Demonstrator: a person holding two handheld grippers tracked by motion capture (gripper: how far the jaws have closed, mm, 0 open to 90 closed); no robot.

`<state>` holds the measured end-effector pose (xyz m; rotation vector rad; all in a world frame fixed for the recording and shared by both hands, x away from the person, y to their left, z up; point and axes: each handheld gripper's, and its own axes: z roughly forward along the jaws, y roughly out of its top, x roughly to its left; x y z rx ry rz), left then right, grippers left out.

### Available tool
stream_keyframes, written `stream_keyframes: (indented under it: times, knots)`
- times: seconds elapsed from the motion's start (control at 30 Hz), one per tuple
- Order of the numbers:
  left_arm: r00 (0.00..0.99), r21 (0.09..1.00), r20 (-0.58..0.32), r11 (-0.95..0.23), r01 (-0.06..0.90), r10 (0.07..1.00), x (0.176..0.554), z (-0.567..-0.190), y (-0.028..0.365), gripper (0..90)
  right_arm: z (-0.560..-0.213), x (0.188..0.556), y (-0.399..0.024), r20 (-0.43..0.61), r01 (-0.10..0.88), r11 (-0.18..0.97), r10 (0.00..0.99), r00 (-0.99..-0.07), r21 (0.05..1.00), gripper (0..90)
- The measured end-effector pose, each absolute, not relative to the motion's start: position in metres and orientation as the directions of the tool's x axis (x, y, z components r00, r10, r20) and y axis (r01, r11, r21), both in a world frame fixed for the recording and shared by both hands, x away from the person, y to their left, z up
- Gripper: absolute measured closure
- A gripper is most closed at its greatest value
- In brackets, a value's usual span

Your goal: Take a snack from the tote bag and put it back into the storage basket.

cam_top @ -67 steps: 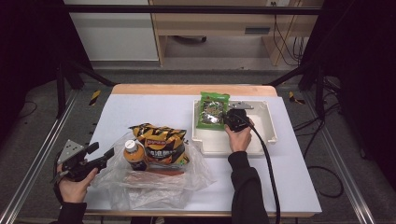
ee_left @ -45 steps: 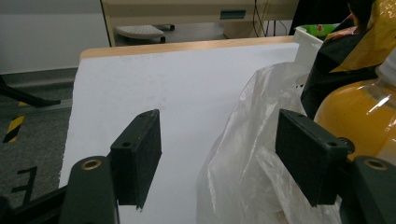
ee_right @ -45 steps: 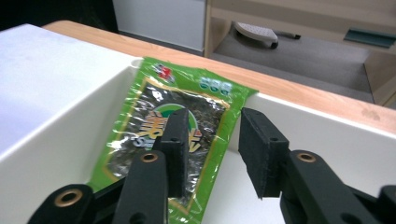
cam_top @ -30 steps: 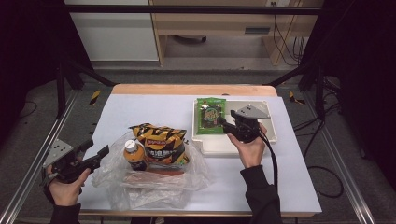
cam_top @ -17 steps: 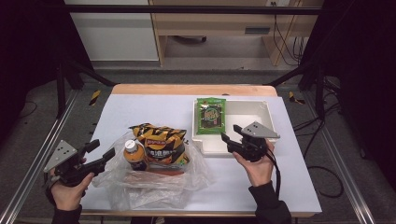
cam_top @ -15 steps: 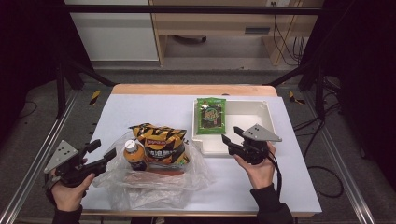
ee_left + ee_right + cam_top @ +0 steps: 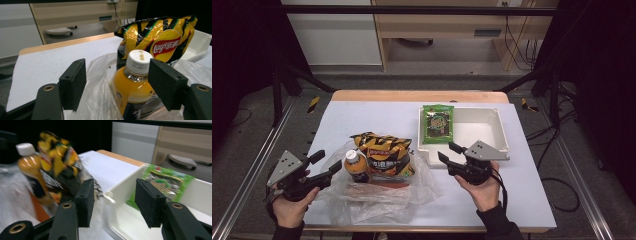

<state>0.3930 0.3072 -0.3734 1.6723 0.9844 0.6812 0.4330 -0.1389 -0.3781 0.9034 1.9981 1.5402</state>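
High view: my left gripper sits at the table's near left corner, jaws wide apart and holding nothing, tips just at the edge of the clear plastic bag. Ahead of those tips, inside the bag, stand the orange juice bottle and, touching it on the far side, the yellow chip bag. My right gripper hangs over the near left corner of the white tray, jaws apart and empty; they have just been closing a little. The green snack packet lies in the tray beyond these jaws, against its left wall.

Left gripper view: between my two pads I see the bag's film and the bottle, nearer the right pad, touching neither. The chip bag rises behind it.

Right gripper view: blurred. The tray wall runs through the gap between my jaws. The packet lies beyond the right jaw; the bottle and chip bag lie beyond the left.
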Motion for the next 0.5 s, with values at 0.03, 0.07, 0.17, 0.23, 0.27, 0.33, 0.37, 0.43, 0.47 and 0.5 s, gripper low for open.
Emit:
stream_keyframes:
  times: [0.03,0.07,0.17,0.23,0.27,0.33,0.37,0.43,0.47,0.5]
  knots:
    - [0.503,0.952,-0.028,-0.131,0.278,0.864,0.393,-0.373,0.307,30.3,-0.376,0.433,-0.134,0.041,0.222,0.157,0.724,-0.689,0.962,49.3]
    - [0.494,0.951,-0.032,-0.126,0.282,0.869,0.394,-0.375,0.309,30.3,-0.374,0.434,-0.128,0.046,0.226,0.159,0.715,-0.698,0.961,48.4]
    - [0.480,0.950,-0.040,-0.115,0.290,0.877,0.397,-0.378,0.314,30.3,-0.369,0.437,-0.109,0.065,0.240,0.167,0.680,-0.730,0.956,45.1]
    - [0.475,0.950,-0.048,-0.107,0.294,0.879,0.398,-0.379,0.315,30.3,-0.368,0.438,-0.103,0.066,0.239,0.169,0.673,-0.737,0.956,44.2]
    - [0.464,0.948,-0.052,-0.103,0.301,0.884,0.401,-0.382,0.318,30.3,-0.366,0.439,-0.091,0.067,0.235,0.172,0.653,-0.754,0.957,42.3]
    - [0.455,0.946,-0.064,-0.091,0.310,0.888,0.403,-0.385,0.322,30.3,-0.364,0.440,-0.080,0.068,0.235,0.179,0.642,-0.764,0.955,38.9]
    - [0.452,0.946,-0.066,-0.089,0.312,0.890,0.404,-0.387,0.324,30.3,-0.364,0.440,-0.075,0.067,0.234,0.181,0.637,-0.768,0.955,37.9]
    - [0.444,0.944,-0.068,-0.087,0.319,0.894,0.406,-0.389,0.326,30.3,-0.362,0.441,-0.067,0.070,0.238,0.188,0.628,-0.775,0.953,36.9]
    - [0.441,0.943,-0.070,-0.085,0.322,0.895,0.407,-0.391,0.327,30.3,-0.362,0.441,-0.064,0.062,0.234,0.197,0.625,-0.778,0.952,35.9]
    - [0.439,0.942,-0.073,-0.082,0.325,0.895,0.408,-0.392,0.329,30.3,-0.362,0.441,-0.061,0.063,0.234,0.196,0.622,-0.780,0.952,35.3]
